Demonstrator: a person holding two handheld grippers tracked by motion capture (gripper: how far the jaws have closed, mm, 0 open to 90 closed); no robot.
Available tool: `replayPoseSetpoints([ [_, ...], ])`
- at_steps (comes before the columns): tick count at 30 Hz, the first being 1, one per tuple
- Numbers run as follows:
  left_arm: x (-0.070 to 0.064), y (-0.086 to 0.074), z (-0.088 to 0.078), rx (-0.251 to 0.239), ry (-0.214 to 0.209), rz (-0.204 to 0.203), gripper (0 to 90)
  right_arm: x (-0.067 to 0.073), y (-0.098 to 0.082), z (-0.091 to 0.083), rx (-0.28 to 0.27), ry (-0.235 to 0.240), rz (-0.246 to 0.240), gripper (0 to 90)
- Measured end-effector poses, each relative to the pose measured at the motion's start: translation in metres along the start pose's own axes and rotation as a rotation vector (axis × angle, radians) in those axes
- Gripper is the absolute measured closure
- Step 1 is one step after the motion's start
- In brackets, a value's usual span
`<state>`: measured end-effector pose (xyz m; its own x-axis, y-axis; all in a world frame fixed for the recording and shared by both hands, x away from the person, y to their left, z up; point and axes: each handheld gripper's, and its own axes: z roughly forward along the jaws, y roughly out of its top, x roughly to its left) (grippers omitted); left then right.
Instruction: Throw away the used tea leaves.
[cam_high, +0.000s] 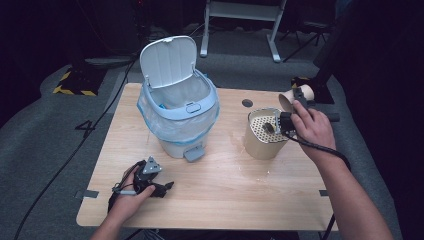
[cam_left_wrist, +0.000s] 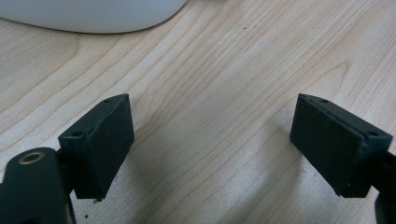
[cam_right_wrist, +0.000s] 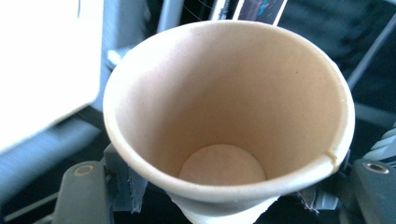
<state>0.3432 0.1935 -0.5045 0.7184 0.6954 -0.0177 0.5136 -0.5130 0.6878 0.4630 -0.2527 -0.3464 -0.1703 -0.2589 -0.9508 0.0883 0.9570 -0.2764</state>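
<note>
Left gripper (cam_high: 150, 182): rests on table (cam_high: 225, 195), fingers (cam_left_wrist: 100, 144) spread, nothing between. Right gripper (cam_right_wrist: 224, 205): fingers pinching paper cup (cam_right_wrist: 224, 112) at its base, tilted, held beside beige canister (cam_high: 264, 135).

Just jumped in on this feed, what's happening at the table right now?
A person works with a gripper in each hand. The right gripper is shut on a tan paper cup, held up by the beige perforated container at the right of the wooden table; the cup looks empty inside. The left gripper rests low over the tabletop near the front edge, jaws open with nothing between them. The white pedal bin stands mid-table with its lid up and a clear liner in it.
</note>
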Motion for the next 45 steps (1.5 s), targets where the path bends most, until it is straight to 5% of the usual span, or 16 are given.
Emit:
replayPoseSetpoints([
  [11,0.0,0.0,0.0,0.001,-0.006,-0.001,13.6,-0.01,-0.029,0.005,-0.159,0.373,0.767,30.9],
  [16,0.0,0.001,0.001,0.004,-0.003,0.0,12.9,-0.009,-0.034,0.006,-0.224,0.484,0.974,30.9],
  [21,0.0,0.001,0.0,0.004,0.001,0.003,13.0,-0.012,-0.04,0.006,-0.298,0.663,1.236,30.4],
  [25,0.0,0.001,0.0,0.005,0.001,0.004,12.9,-0.015,-0.041,0.003,-0.323,0.741,1.288,30.4],
  [30,0.0,0.001,0.0,0.005,0.001,0.004,13.0,-0.019,-0.042,0.001,-0.421,0.819,1.361,30.3],
  [39,0.001,0.001,0.001,0.004,-0.004,0.001,12.4,-0.027,-0.047,-0.001,-0.473,0.849,1.457,30.2],
  [45,0.001,0.002,0.002,0.005,-0.008,0.001,12.1,-0.034,-0.043,-0.006,-0.481,0.831,1.46,30.1],
])
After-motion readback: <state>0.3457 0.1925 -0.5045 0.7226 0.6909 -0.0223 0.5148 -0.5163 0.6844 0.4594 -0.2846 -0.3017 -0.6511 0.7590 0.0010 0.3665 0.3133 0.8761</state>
